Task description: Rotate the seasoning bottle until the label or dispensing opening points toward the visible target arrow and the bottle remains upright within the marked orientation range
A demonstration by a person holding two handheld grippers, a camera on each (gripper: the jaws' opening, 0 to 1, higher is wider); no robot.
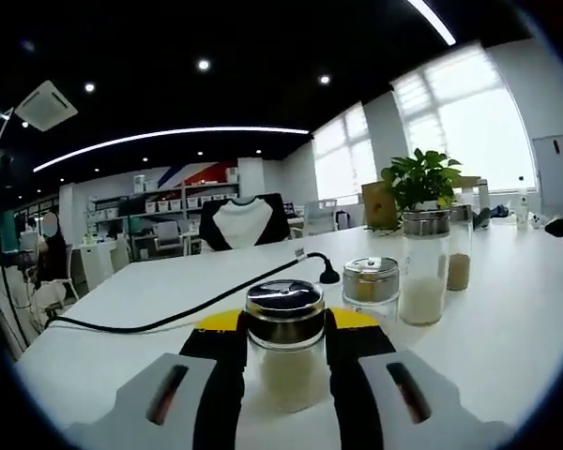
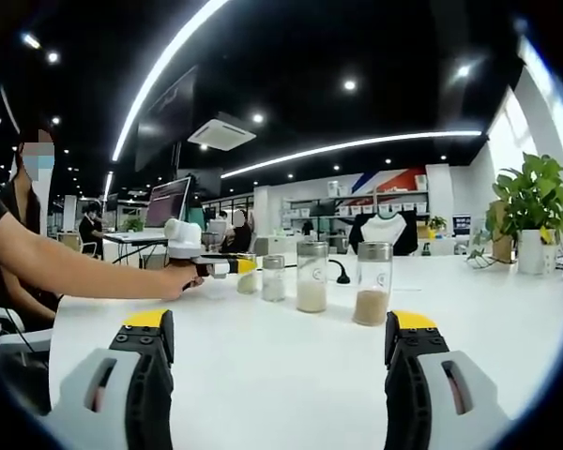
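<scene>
A short glass seasoning jar (image 1: 283, 349) with a shiny metal lid stands upright on the white table (image 1: 507, 319). My left gripper (image 1: 283, 323) is shut on it, a yellow-tipped black jaw pressing each side. In the right gripper view that same left gripper (image 2: 233, 266) is held by a person's hand (image 2: 180, 278) at the far left of the bottle row, with the jar (image 2: 249, 277) at its tip. My right gripper (image 2: 277, 370) stands wide open over bare table, well short of the bottles. No target arrow can be made out.
Beside the held jar stand a second short jar (image 1: 371, 286), a tall bottle of white powder (image 1: 423, 272) and a tall bottle of brown powder (image 1: 459, 251). A black cable (image 1: 197, 307) crosses the table. A potted plant (image 1: 420, 183) stands behind.
</scene>
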